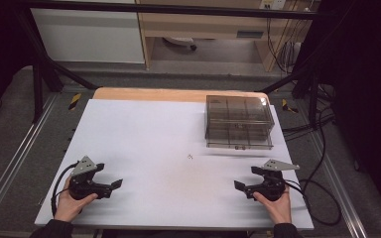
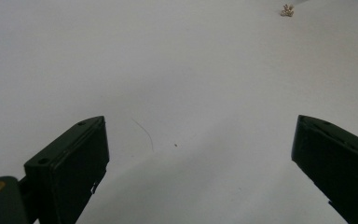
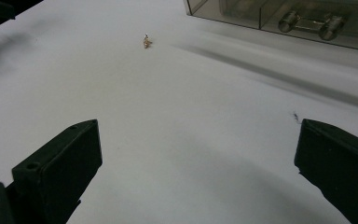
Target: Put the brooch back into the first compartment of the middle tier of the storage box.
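Small gold-coloured piece (image 1: pixel 190 157) is lying on the white table (image 1: pixel 144 134) mid-centre, between both grippers and just before the smoky clear drawer box (image 1: pixel 238 121); too small to tell its axis. Left gripper (image 1: pixel 110 177) and right gripper (image 1: pixel 246 178) are resting near the front edge, jaws wide, holding nothing. No legible writing.

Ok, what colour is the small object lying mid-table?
Gold-toned, slightly shiny: the small object shows best in the right gripper view, lying on the white table before the box.

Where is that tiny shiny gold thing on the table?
In the high view, the tiny gold thing lies alone on the white table near the middle, just left of and in front of the smoky plastic drawer box.
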